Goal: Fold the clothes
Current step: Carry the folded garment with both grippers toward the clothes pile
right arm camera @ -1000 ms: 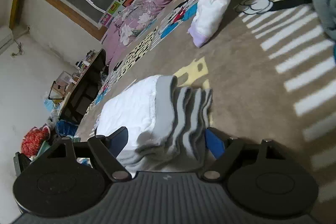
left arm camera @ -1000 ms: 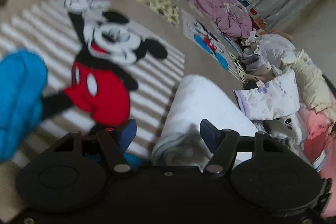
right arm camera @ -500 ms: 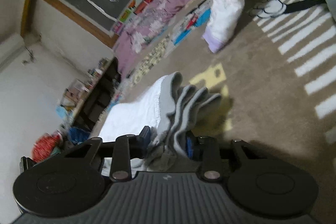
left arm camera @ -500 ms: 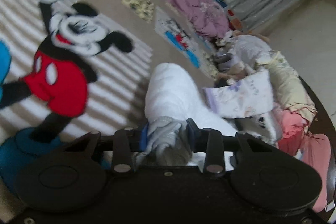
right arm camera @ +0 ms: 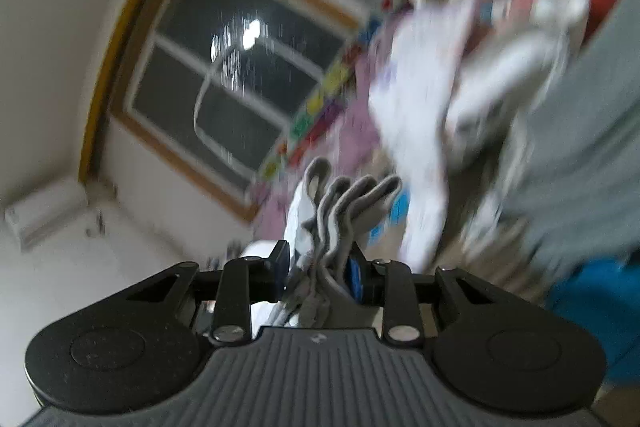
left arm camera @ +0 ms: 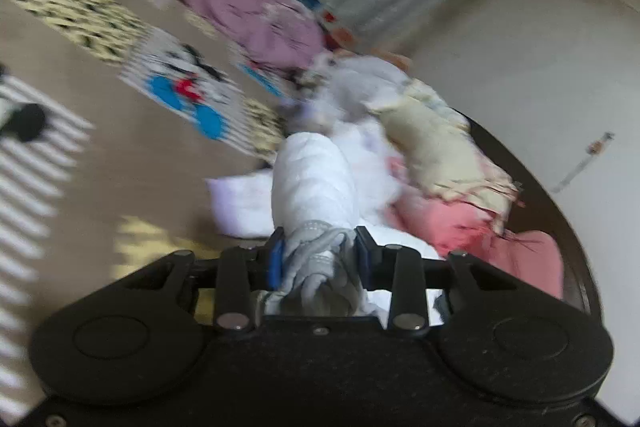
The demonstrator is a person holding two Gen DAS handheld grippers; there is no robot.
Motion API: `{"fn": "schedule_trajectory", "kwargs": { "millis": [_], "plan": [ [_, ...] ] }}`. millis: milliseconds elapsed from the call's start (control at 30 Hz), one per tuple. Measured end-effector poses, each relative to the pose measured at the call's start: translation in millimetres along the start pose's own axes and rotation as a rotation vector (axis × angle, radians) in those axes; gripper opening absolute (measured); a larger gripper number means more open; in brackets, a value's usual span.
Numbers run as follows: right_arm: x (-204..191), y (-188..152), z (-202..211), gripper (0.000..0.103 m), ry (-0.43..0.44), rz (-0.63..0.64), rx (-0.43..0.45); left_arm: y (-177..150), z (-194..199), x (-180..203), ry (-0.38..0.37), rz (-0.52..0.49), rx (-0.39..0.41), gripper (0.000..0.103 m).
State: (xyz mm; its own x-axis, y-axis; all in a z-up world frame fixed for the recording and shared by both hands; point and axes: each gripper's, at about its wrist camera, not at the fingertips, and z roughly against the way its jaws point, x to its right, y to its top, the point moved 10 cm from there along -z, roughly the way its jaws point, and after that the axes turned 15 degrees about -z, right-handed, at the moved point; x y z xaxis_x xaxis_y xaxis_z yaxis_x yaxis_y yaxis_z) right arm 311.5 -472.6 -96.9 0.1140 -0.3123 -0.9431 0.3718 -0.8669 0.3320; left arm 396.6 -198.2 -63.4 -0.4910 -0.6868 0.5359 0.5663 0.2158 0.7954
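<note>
A folded white garment with grey trim is held off the carpet between both grippers. My left gripper is shut on its bunched grey edge. My right gripper is shut on the stacked grey folds at the other end, and these stand up from the jaws. Both views are blurred by motion.
A pile of clothes lies ahead: cream, pink and white with print, on a dark round surface. The Mickey Mouse carpet spreads left. A purple quilt lies below the window. A grey garment and something blue are close on the right.
Both grippers closed on the folded white garment and lifted it off the carpet, swinging it toward the clothes pile. The right view tilted up toward the window.
</note>
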Motion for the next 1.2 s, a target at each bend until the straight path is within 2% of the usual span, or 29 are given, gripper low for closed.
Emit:
{"fn": "schedule_trajectory", "kwargs": {
  "millis": [100, 200, 400, 700, 733, 867, 933, 1033, 1067, 1100, 1200],
  "plan": [
    [-2.6, 43.1, 36.8, 0.031, -0.009, 0.055, 0.109, -1.9, -36.9, 36.8, -0.082, -0.008, -0.009, 0.033],
    [1.1, 82.8, 69.6, 0.031, 0.003, 0.051, 0.199, -9.3, -77.1, 68.9, -0.153, 0.004, -0.028, 0.033],
    [31.0, 149.0, 111.1, 0.031, -0.039, 0.055, 0.353, -28.9, -145.7, 109.1, -0.252, 0.026, -0.073, 0.033],
    [74.1, 182.4, 101.9, 0.031, -0.124, 0.052, 0.420, -50.6, -202.0, 114.6, -0.296, 0.043, -0.110, 0.033],
    [77.4, 182.0, 102.3, 0.031, -0.136, 0.056, 0.424, -53.9, -204.9, 112.5, -0.292, 0.045, -0.115, 0.033],
    [102.7, 184.9, 96.4, 0.031, -0.347, 0.110, 0.443, -68.9, -217.5, 101.0, -0.238, 0.028, -0.143, 0.033],
    [110.5, 187.3, 94.6, 0.032, -0.490, 0.198, 0.477, -75.6, -220.9, 103.2, -0.174, -0.097, -0.167, 0.041],
    [102.1, 186.7, 94.9, 0.039, -0.549, 0.282, 0.506, -80.2, -221.0, 109.1, -0.086, -0.290, -0.191, 0.046],
    [96.8, 186.3, 95.9, 0.046, -0.559, 0.309, 0.522, -76.4, -215.1, 113.0, -0.074, -0.329, -0.175, 0.048],
    [91.4, 185.9, 97.0, 0.048, -0.568, 0.337, 0.538, -70.4, -207.2, 117.0, -0.055, -0.370, -0.148, 0.051],
    [67.7, 180.1, 91.9, 0.048, -0.516, 0.420, 0.548, -54.7, -189.0, 126.8, 0.027, -0.502, -0.070, 0.051]
  ]
}}
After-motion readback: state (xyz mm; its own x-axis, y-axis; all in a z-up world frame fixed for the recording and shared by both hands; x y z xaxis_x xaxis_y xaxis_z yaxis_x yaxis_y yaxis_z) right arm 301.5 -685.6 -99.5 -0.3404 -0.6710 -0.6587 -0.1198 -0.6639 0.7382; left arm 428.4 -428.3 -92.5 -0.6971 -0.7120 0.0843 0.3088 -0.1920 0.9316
